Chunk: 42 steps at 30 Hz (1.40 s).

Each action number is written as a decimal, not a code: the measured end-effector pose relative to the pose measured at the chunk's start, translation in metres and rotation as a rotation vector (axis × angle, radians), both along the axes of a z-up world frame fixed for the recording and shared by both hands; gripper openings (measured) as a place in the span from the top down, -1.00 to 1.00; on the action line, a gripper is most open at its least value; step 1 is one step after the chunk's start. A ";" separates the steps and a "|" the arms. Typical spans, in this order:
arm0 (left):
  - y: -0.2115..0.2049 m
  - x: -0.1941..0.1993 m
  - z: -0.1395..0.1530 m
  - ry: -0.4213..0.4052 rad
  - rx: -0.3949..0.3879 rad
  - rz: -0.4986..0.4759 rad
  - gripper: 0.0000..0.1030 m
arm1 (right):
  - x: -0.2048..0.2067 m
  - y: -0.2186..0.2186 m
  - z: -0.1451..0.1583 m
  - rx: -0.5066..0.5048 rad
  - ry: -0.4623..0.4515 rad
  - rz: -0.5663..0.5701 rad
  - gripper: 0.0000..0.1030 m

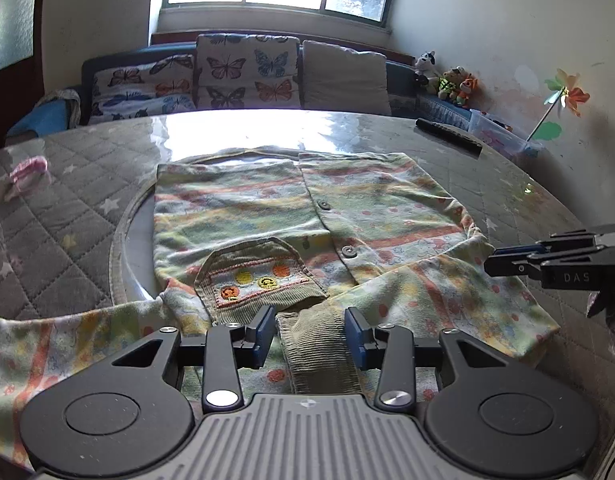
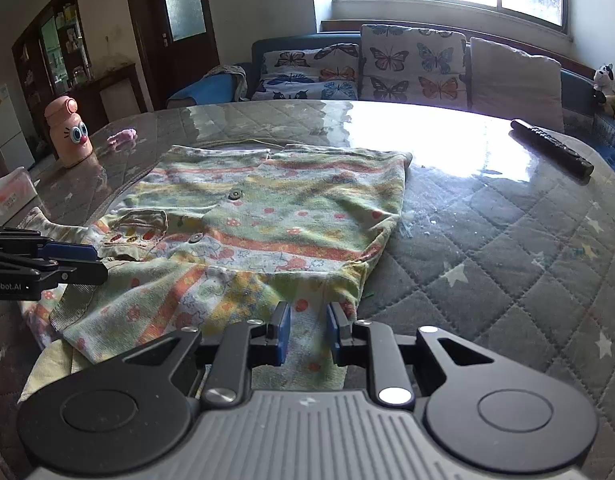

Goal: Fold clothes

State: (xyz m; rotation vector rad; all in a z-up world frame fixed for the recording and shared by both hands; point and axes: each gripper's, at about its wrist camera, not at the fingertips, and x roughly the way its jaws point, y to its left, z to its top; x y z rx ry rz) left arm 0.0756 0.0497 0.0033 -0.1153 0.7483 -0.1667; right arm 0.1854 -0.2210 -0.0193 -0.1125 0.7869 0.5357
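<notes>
left gripper (image 1: 310, 334) jaws spread astride the corduroy collar (image 1: 321, 356), not pinching; right gripper (image 2: 306, 332), narrowly parted, straddles the shirt (image 2: 267, 216) hem beside it.

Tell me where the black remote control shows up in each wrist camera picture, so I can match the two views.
Left wrist view: remote control lies upper right on the table, beyond the garment.
Right wrist view: remote control lies right of centre, far side of the table.
Shared landmark: butterfly cushions behind the table.
</notes>
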 end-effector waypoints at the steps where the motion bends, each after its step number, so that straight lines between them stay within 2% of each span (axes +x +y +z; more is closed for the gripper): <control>1: 0.001 0.001 -0.001 0.008 -0.009 0.003 0.19 | 0.000 0.000 -0.001 -0.001 0.003 0.000 0.60; 3: 0.002 0.003 -0.003 0.019 -0.017 0.006 0.19 | 0.000 0.001 -0.002 0.000 0.003 0.000 0.60; 5: 0.003 0.003 -0.004 0.024 -0.030 0.001 0.27 | 0.000 0.001 -0.002 -0.001 0.001 0.001 0.59; 8: 0.001 0.001 -0.004 0.011 -0.020 -0.004 0.50 | 0.000 0.001 -0.003 0.000 0.001 0.002 0.57; 9: 0.000 -0.001 -0.004 0.004 -0.014 -0.006 0.72 | 0.000 0.002 -0.003 -0.002 0.000 0.003 0.57; 10: -0.001 -0.003 -0.002 -0.011 -0.005 -0.005 0.80 | 0.000 0.003 -0.003 -0.005 -0.002 0.003 0.57; 15: -0.011 -0.021 0.015 -0.164 0.071 -0.027 0.82 | -0.001 0.005 -0.004 -0.008 -0.004 0.009 0.49; 17: -0.009 -0.018 0.012 -0.146 0.087 -0.013 0.82 | -0.002 0.007 -0.004 -0.016 -0.009 0.016 0.43; 18: -0.009 -0.017 0.010 -0.135 0.095 -0.006 0.75 | -0.002 0.007 -0.004 -0.018 -0.011 0.017 0.42; 23: 0.001 -0.018 0.007 -0.106 0.103 0.031 0.69 | -0.005 0.010 -0.002 -0.022 -0.018 0.021 0.39; 24: 0.003 -0.020 0.007 -0.108 0.103 0.032 0.54 | -0.006 0.011 -0.001 -0.023 -0.020 0.023 0.39; 25: 0.003 -0.022 0.007 -0.112 0.109 0.033 0.27 | -0.007 0.013 0.001 -0.020 -0.024 0.030 0.38; 27: 0.004 -0.025 0.007 -0.116 0.118 0.032 0.08 | -0.011 0.020 0.003 -0.018 -0.035 0.050 0.38; 33: 0.014 -0.029 0.006 -0.092 0.110 0.080 0.08 | -0.028 0.055 0.009 -0.003 -0.070 0.163 0.38; 39: 0.048 -0.047 0.009 -0.079 0.110 0.213 0.04 | -0.049 0.090 -0.001 -0.046 -0.076 0.285 0.36; 42: 0.069 -0.059 0.010 -0.077 0.129 0.297 0.01 | -0.062 0.101 0.001 -0.096 -0.131 0.325 0.35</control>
